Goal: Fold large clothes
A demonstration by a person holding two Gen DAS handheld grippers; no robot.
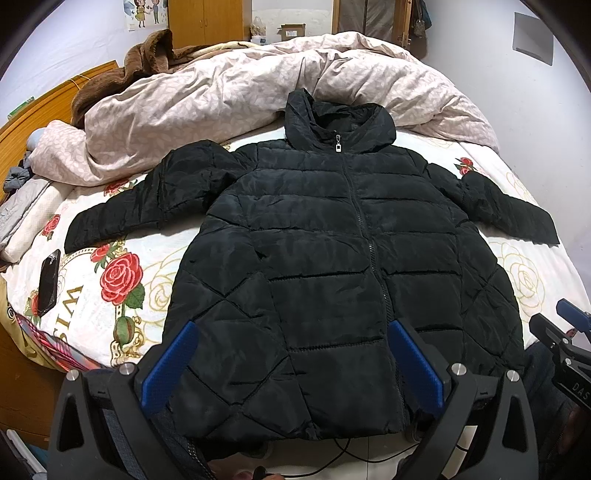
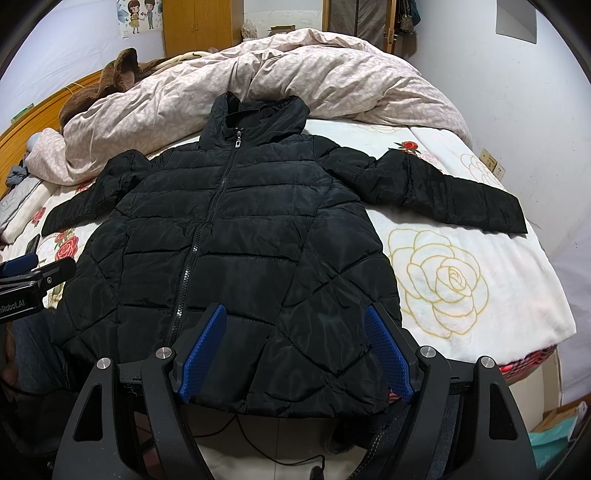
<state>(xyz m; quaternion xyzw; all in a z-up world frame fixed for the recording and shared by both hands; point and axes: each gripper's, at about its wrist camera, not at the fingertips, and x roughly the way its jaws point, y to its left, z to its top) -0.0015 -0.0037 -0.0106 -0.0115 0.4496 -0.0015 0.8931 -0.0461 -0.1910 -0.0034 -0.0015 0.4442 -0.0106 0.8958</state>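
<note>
from my left camera, the far left shows a wooden headboard (image 1: 44,107) and a dark phone (image 1: 49,282) lying flat on the rose-printed bedsheet (image 1: 122,277), next to gold letters i read only partly, something like "wis". on the wall above hangs a cartoon poster (image 1: 146,13); i can't make out any text on it. a brown blanket (image 1: 122,74) and a pale pink duvet (image 1: 221,92) are heaped along the far side of the bed.

the black puffer jacket (image 1: 332,258) lies face up across the middle of the bed, zipped to the collar, silver zip pull (image 1: 338,144) showing, hood toward the duvet, both sleeves spread outward, hem at the near edge. the quilting runs in horizontal bands with diagonal seams at the sides.

my left gripper (image 1: 291,354) hovers over the hem with its blue pads spread wide, gripping nothing. in the right camera my right gripper (image 2: 295,343) is likewise spread wide over the hem's right part, empty. the left tool's body there reads "nrobot.ai"; the right tool's body in the left view shows "das".

bare sheet lies to the right of the jacket, under the right sleeve (image 2: 461,199), up to the mattress edge and the wall.
</note>
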